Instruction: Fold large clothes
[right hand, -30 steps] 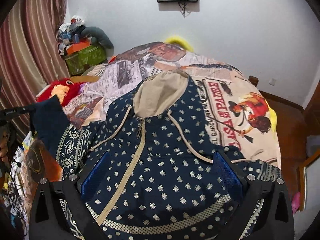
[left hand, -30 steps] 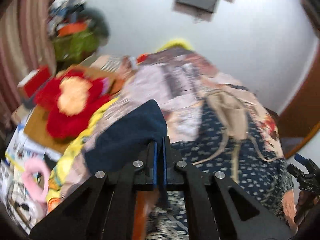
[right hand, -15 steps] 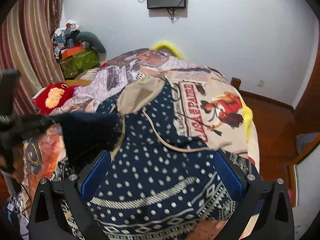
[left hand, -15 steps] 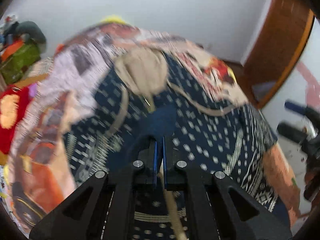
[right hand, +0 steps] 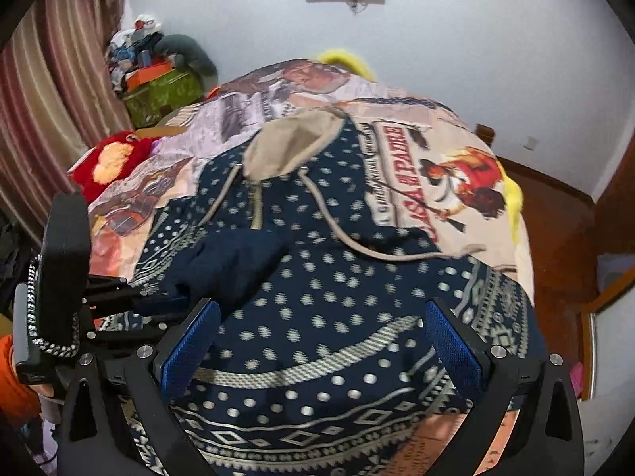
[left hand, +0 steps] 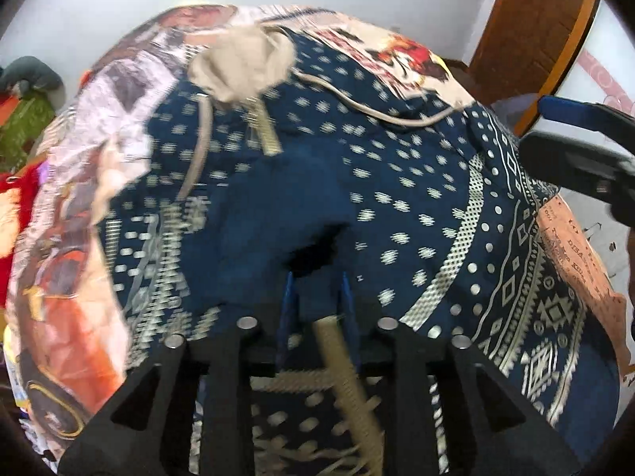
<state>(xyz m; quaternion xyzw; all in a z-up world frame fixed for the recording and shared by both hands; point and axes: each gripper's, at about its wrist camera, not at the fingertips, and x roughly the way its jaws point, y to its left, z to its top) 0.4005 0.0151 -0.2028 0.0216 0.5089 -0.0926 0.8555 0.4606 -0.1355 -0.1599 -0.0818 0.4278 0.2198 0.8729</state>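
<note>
In the left wrist view, the hoodie (left hand: pixel 397 182), navy with pale dots and a beige hood (left hand: pixel 242 67), lies front-up on the bedspread (left hand: pixel 79 127). One plain navy sleeve (left hand: pixel 278 206) is laid across the chest, its cuff opening just ahead of the left gripper (left hand: pixel 316 293). That gripper's blue pads stand a narrow gap apart; cloth lies between them, but whether they pinch it cannot be told. The zipper band (left hand: pixel 345 361) runs beneath.

In the right wrist view, the right gripper (right hand: pixel 321 341) hovers wide open over the patterned hem (right hand: pixel 317 373), holding nothing. The sleeve (right hand: pixel 230 261) sits folded inward on the left side of the body, with the left gripper (right hand: pixel 158 305) at its end.

Judged from this, the first sleeve fold is about done; the other sleeve, not clearly visible, and the body folds remain.
</note>
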